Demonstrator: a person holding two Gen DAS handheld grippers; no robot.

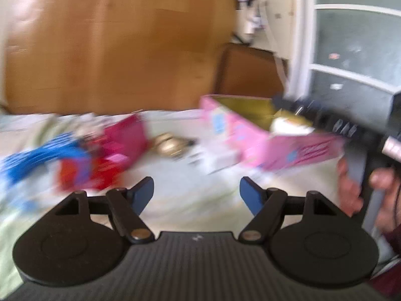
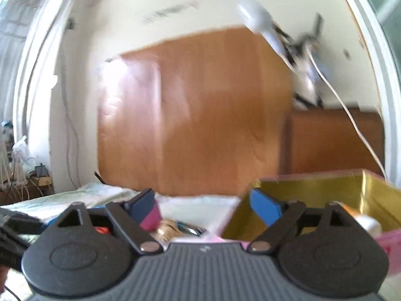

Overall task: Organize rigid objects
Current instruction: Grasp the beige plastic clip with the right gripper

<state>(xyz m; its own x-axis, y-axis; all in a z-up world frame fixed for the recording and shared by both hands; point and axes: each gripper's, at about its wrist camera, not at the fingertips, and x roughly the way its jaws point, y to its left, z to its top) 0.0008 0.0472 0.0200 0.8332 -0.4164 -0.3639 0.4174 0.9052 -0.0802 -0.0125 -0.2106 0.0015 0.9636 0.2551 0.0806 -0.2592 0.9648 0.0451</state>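
Both views are motion-blurred. In the left wrist view my left gripper [image 1: 196, 194] is open and empty above a pale bedsheet [image 1: 175, 188]. Ahead on the sheet lie a blue packet [image 1: 37, 158], a red packet [image 1: 82, 173], a magenta box [image 1: 125, 138] and a small gold object [image 1: 168, 146]. A pink box with a gold inside [image 1: 250, 135] stands at the right, with a white item inside [image 1: 288, 125]. The right gripper's body [image 1: 351, 125] is over that box. In the right wrist view my right gripper [image 2: 203, 207] is open and empty, its right finger over the pink box's gold interior [image 2: 325, 190].
A wooden headboard or cabinet [image 1: 112, 45] rises behind the bed and also shows in the right wrist view [image 2: 195, 115]. A lower wooden unit [image 1: 248, 70] stands at the right by a white door frame [image 1: 300, 37]. A white cable [image 2: 351, 115] hangs at right.
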